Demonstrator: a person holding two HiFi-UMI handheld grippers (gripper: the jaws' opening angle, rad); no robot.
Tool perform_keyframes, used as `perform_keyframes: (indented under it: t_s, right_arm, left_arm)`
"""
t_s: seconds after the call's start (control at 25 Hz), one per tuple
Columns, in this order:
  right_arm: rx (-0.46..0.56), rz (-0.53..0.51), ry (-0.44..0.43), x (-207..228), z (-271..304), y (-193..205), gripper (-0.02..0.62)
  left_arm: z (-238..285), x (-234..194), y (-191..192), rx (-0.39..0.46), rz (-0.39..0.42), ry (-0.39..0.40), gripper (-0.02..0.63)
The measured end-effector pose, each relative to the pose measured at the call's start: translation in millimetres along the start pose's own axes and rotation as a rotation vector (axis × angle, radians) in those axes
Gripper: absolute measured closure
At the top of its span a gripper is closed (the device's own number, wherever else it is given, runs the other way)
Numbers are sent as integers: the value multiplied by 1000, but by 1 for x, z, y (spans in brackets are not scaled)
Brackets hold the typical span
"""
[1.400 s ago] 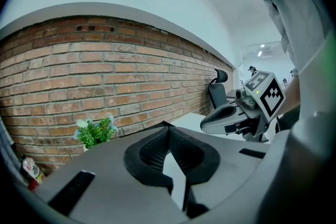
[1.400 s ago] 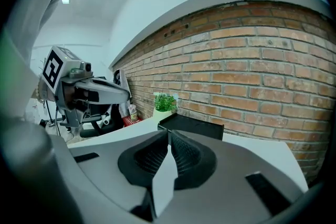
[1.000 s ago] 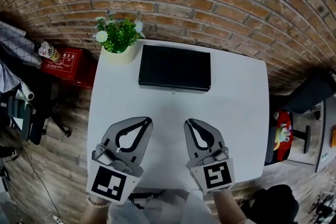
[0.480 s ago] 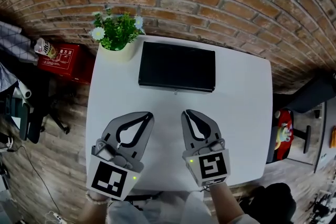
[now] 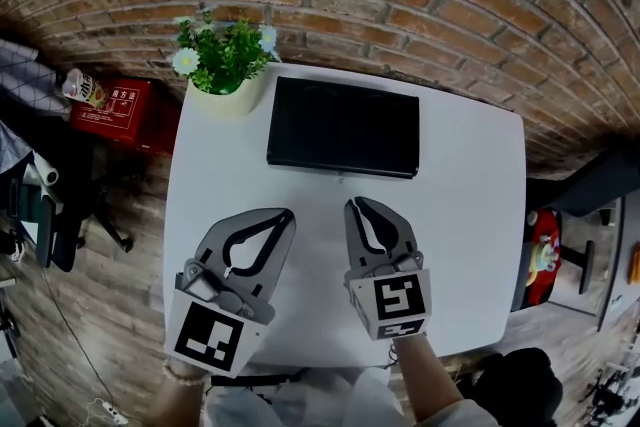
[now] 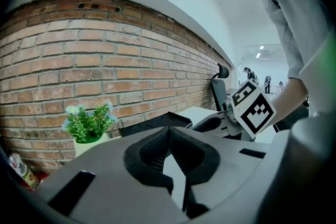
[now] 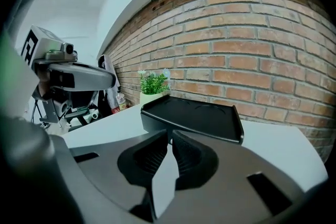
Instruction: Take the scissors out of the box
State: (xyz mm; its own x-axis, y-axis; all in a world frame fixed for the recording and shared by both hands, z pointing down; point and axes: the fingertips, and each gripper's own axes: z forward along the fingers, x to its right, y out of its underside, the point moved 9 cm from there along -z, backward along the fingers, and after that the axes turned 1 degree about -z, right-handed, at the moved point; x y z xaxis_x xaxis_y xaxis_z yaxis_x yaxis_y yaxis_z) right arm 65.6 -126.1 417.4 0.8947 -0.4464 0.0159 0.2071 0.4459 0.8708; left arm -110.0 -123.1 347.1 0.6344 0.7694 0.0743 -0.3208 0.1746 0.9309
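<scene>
A: Where is the box (image 5: 343, 127) at this moment?

B: It is a flat black box. It lies on the far half of the white desk (image 5: 470, 215), close to the brick wall (image 5: 400, 5). Its lid is down, so no view shows the scissors, and I cannot tell how they lie inside.

A: Is something standing next to it?

B: Yes, a green plant (image 5: 225, 60) with small white flowers, in a pale pot (image 5: 226, 103). It stands at the far left corner of the desk, just beside the left end of the box, with a narrow gap between them.

A: And the two tools?

B: The left hand-held gripper (image 5: 286, 214) and the right hand-held gripper (image 5: 353, 204) are side by side above the near half of the desk. They do not touch each other, and both point toward the box. A bare strip of desk separates their tips from the box.

A: How are the jaws?

B: On the left one the jaws are together, tip against tip, and nothing is between them. The right one is the same in its own view: the tips meet and hold nothing.

A: Anything else around?

B: On the wooden floor (image 5: 120, 295), left of the desk, stands a red crate (image 5: 125, 118)
</scene>
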Motion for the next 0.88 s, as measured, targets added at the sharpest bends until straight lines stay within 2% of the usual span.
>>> perform_keyframes:
  t_s: [0.52, 0.88]
  right_arm:
    - [-50, 45, 54, 5, 39, 15, 543]
    - [-96, 84, 44, 7, 56, 25, 538]
  left_arm:
    - [11, -12, 13, -12, -26, 9, 591]
    - [16, -16, 17, -21, -32, 11, 591]
